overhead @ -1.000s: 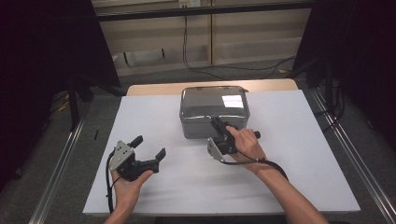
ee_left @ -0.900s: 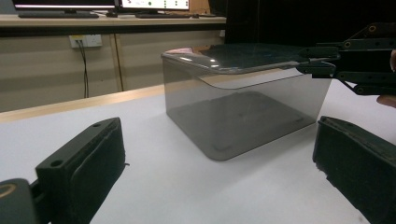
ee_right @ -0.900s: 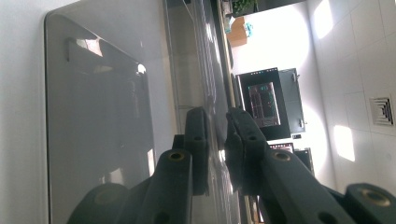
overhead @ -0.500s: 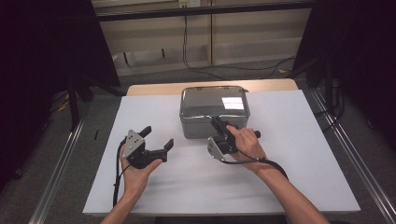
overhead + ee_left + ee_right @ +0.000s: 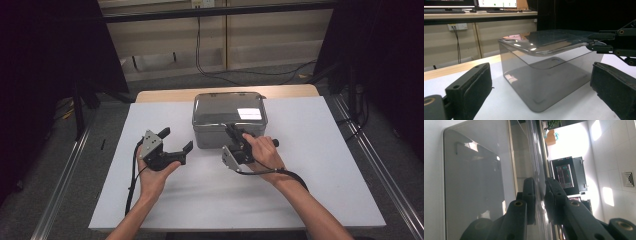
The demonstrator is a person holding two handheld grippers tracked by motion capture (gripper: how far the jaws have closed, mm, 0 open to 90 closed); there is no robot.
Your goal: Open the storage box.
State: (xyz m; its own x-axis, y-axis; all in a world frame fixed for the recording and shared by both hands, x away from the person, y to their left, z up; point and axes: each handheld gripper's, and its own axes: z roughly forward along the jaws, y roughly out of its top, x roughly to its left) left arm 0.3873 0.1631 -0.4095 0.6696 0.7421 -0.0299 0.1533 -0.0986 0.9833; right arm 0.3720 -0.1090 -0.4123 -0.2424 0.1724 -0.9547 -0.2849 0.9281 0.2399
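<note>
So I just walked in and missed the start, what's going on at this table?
A person holds a two-jaw gripper in each hand at a white table. The right gripper has its jaws shut on the near rim of the lid of a smoky, see-through plastic box. The box sits on the table and looks empty. The left gripper, jaws wide open, is held just left of the box and aimed at it, touching nothing.

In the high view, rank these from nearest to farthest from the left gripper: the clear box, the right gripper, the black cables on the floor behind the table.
From the left gripper:
1. Clear box, just ahead to its right.
2. Right gripper, farther right, at the box's near rim.
3. Floor cables, beyond the table's far edge.
</note>
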